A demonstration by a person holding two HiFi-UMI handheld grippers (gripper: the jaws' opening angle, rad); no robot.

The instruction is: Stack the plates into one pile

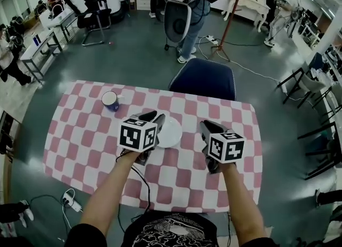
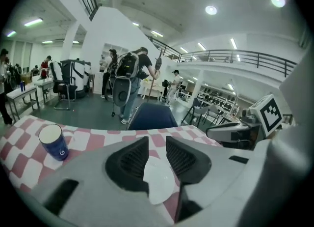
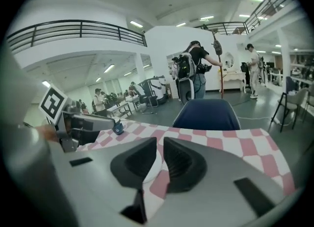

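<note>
Pink-checked tablecloth (image 1: 80,133) | white plate (image 1: 172,132), blue cup (image 1: 110,100) | grey floor (image 1: 133,53), blue chair (image 1: 206,80)

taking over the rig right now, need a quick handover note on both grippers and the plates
Left gripper: jaws apart, empty, held above the table.
Right gripper: jaws a narrow gap apart, empty, also above the table.
Plates: one white pile at the table's middle, between the two grippers; how many plates it holds cannot be told.
Done: no other plate shows, so the stack looks finished.
Left: probably only a check of the pile. The blue cup stands apart from it.
</note>
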